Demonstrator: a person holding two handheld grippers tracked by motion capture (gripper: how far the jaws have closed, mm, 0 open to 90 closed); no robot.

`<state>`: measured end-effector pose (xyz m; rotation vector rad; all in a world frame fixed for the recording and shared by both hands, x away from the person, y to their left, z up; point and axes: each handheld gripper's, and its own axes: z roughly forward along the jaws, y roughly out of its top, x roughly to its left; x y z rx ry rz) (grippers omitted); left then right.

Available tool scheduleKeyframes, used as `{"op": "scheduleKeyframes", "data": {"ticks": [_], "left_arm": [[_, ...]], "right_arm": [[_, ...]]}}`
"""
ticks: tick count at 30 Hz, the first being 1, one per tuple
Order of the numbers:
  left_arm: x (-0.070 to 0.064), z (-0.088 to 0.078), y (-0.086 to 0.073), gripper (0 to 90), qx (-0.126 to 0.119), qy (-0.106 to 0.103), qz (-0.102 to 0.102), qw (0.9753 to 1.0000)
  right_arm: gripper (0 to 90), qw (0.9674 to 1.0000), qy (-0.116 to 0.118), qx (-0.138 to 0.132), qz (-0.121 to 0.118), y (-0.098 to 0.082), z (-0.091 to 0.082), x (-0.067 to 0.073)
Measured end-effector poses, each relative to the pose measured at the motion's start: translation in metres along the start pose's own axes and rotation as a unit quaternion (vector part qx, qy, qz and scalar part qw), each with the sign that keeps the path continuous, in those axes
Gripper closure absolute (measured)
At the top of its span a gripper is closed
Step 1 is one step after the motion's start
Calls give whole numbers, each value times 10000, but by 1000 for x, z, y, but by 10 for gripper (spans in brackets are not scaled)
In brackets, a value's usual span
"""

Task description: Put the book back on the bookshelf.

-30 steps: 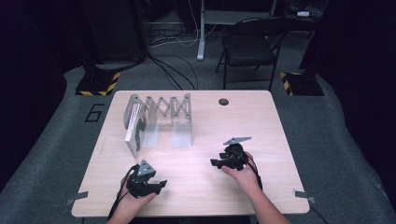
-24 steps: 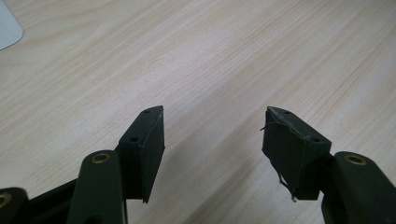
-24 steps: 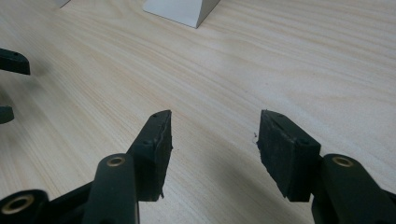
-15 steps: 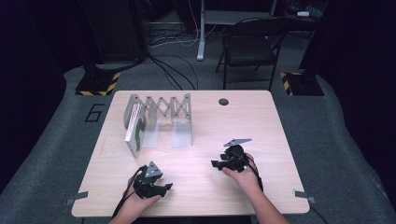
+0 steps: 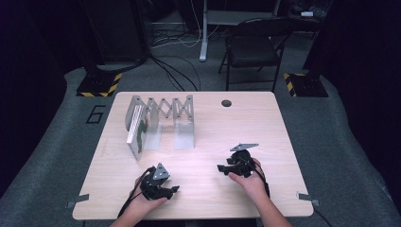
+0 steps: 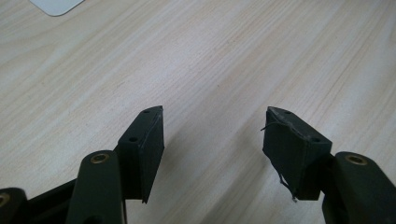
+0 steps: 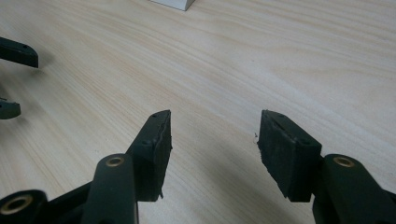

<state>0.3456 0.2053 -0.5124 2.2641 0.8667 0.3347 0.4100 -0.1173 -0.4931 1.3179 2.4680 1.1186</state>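
The left tongs (image 5: 174, 189) sit low over the worktop (image 5: 265, 127), near the front edge, and the jaws stand apart with nothing between them. In the left gripper view, the left tongs (image 6: 212, 135) show only bare wood in the gap. The right tongs (image 5: 222, 168) are open too and hold nothing. They hang just above the wood, well apart from the left tongs. In the right gripper view, the right tongs (image 7: 214, 135) point across the bare wood, and the tips of the other tongs peek in at the left edge. The person's left hand (image 5: 142, 201) wraps around its tongs from behind, and the right hand (image 5: 248, 179) does the same. Both arms come in from the front edge. Farther back on the left of the worktop stands a grey folding rack (image 5: 182, 111) with zigzag bars. A white book (image 5: 136, 130) stands upright in its left slot. The other slots hold nothing.
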Motion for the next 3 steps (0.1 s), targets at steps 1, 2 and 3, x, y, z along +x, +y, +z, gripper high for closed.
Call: {"op": "scheduleKeyframes", "data": {"ticks": [1, 2, 3], "left_arm": [[0, 0, 1, 384, -14, -32, -43, 10000], [0, 0, 3, 384, -44, -2, -17, 10000], [0, 0, 5, 384, -45, -8, 1, 10000]], "right_arm": [[443, 10000, -11, -42, -11, -1, 0, -1], [442, 10000, 3, 19, 9, -1, -1, -1], [443, 10000, 2, -18, 56, -3, -1, -2]]}}
